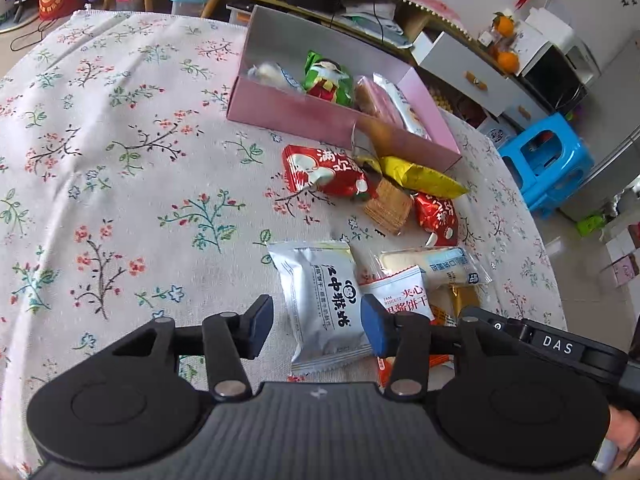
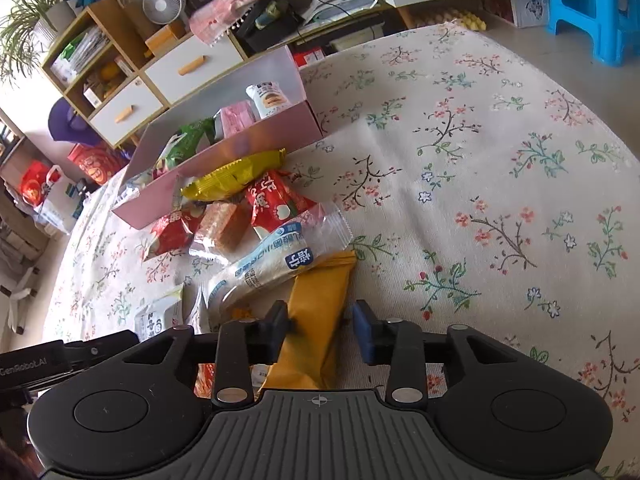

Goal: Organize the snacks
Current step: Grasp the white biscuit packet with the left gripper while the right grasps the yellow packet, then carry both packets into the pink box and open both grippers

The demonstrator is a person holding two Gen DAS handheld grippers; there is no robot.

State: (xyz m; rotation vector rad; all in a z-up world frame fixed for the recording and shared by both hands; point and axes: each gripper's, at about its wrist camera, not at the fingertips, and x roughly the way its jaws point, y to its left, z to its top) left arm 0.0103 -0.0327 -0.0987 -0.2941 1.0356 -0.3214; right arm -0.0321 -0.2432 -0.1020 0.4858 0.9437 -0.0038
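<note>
Two handheld claws hover low over a desk [image 1: 120, 152] w/ a floral cloth, facing a loose heap of snack packs. Behind the heap sits an open pink box [image 1: 320, 116], already holding several packs.

Left claw [image 1: 318, 326]: jaws apart, nothing gripped. A silver pack [image 1: 320, 300] lies flat on the cloth right between the pads, long axis running roughly fwd, away from the claw. A white biscuit pack [image 1: 402, 294] sits just beside it on the right, behind the right pad.

Right claw [image 2: 320, 330]: jaws also apart, straddling an orange pack [image 2: 316, 320]. Left pad looks to be touching it or nearly so; right pad is clear of it. The pack's long axis runs fwd along the fingers, its far end tucked under a clear-wrapped bread roll [image 2: 264, 264].

Red, yellow and cracker packs lie between the claws and the box.

Judgement: each claw is lined up on its own pack; the right looks closer to a grip and only needs to close, then carry fwd-left to the box.
</note>
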